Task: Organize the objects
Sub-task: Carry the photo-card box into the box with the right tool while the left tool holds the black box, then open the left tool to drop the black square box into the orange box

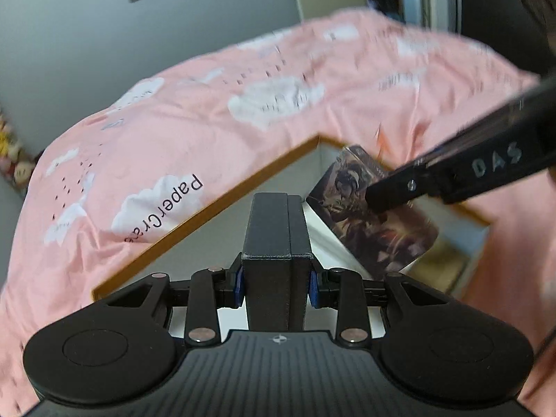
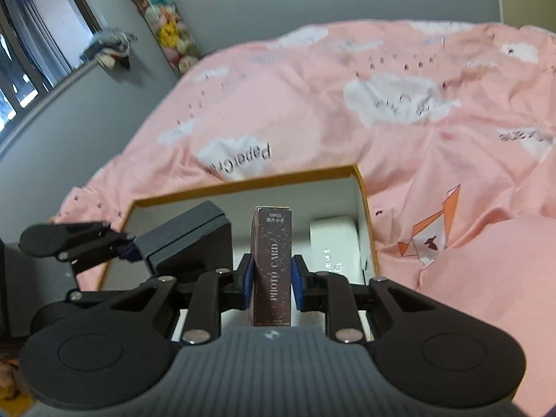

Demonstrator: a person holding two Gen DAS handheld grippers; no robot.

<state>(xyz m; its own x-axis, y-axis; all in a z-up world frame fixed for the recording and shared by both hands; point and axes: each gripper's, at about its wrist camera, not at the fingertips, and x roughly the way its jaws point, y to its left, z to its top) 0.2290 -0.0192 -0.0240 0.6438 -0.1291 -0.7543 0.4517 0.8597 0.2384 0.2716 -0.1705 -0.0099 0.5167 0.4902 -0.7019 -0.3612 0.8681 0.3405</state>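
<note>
My left gripper [image 1: 276,285] is shut on a black box [image 1: 274,236], its blue pads pressing both sides. It hangs over an open storage box with an orange rim [image 1: 208,205] and a white inside, lying on a pink bedcover [image 1: 208,111]. My right gripper [image 2: 271,278] is shut on a dark "PHOTO CARD" box [image 2: 272,264], upright over the same storage box's rim [image 2: 243,179]. In the right wrist view the left gripper [image 2: 147,262] holds the black box [image 2: 189,239] at the left. In the left wrist view the right gripper [image 1: 378,201] holds the card box [image 1: 365,222] at the right.
A white case [image 2: 333,239] lies inside the storage box at its right wall. The pink cover [image 2: 312,121] has white clouds and folds. A column of plush toys [image 2: 163,24] hangs on the grey wall, and a window [image 2: 27,52] is at the left.
</note>
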